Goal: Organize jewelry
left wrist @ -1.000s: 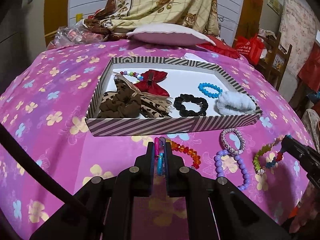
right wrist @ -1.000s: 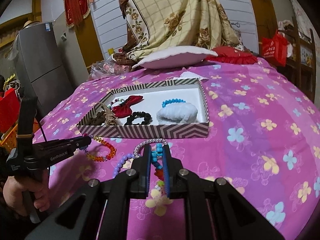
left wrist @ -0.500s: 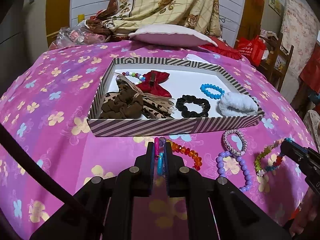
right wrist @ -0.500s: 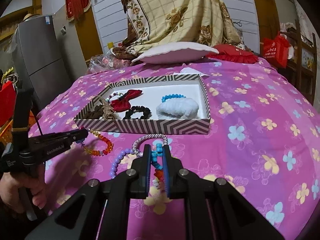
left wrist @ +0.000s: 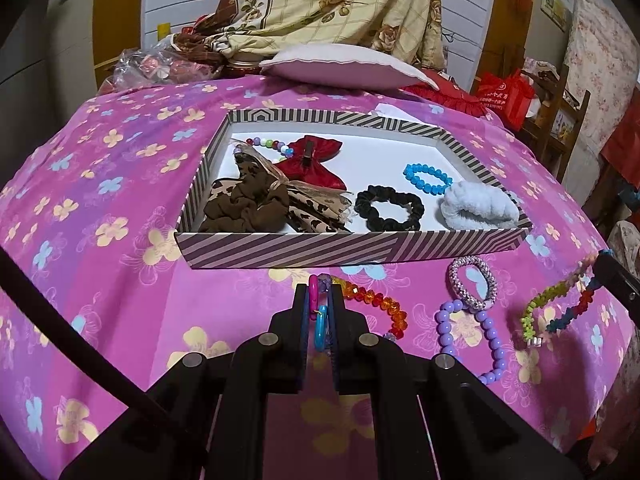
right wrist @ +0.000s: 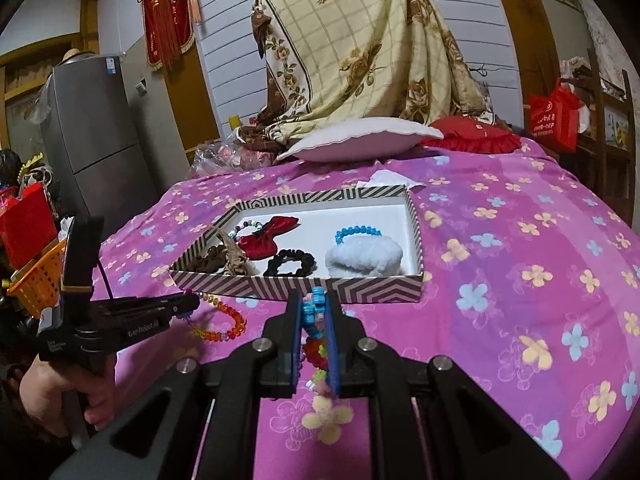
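Your left gripper (left wrist: 320, 300) jaws clamp orange bead bracelet (left wrist: 374, 300), right gripper (right wrist: 316, 312) jaws clamp multicolour bead bracelet (right wrist: 314, 312); striped tray (left wrist: 352, 248) just beyond both, ready for drop-in.

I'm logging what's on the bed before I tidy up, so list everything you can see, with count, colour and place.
striped box: one, grey and white, on the bedspread
scrunchies: one black, one brown, in the box
red bow: one, in the box
blue bead bracelet: one, in the box
white fluffy band: one, box's right corner
mixed-colour bead bracelet: one, box's back left
silver bracelet: one, on the bedspread
purple bead bracelet: one, beside the silver one
orange bead bracelet: one, clamped in the left gripper
multicolour bracelet: one, lifted by the right gripper
pillow: one, white, behind the box
hand: one, gripping the left gripper's handle
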Action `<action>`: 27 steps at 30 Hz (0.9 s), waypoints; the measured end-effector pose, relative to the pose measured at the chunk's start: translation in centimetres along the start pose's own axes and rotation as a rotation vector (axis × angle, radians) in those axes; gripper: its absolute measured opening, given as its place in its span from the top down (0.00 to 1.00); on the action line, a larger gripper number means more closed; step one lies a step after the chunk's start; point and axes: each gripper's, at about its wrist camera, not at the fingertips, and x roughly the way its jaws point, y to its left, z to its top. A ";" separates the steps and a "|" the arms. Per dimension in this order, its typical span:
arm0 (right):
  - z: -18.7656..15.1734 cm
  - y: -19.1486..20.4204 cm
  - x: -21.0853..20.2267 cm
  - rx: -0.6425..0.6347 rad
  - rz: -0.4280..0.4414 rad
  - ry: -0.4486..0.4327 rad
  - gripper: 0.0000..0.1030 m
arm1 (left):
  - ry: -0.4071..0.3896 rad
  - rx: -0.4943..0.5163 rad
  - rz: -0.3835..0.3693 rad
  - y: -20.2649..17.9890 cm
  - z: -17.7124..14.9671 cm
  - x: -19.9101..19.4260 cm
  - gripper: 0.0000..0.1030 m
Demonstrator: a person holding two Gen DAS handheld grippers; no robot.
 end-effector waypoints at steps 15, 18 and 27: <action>-0.6 0.2 0.9 -0.020 -0.030 0.056 0.89 | 0.011 0.003 0.009 -0.1 -0.1 0.2 0.97; -0.6 0.2 0.9 -0.019 -0.032 0.057 0.89 | 0.012 0.004 0.010 -0.1 -0.1 0.2 0.97; -0.6 0.2 0.9 -0.030 -0.034 0.053 0.89 | 0.012 0.003 0.011 -0.1 -0.1 0.2 0.97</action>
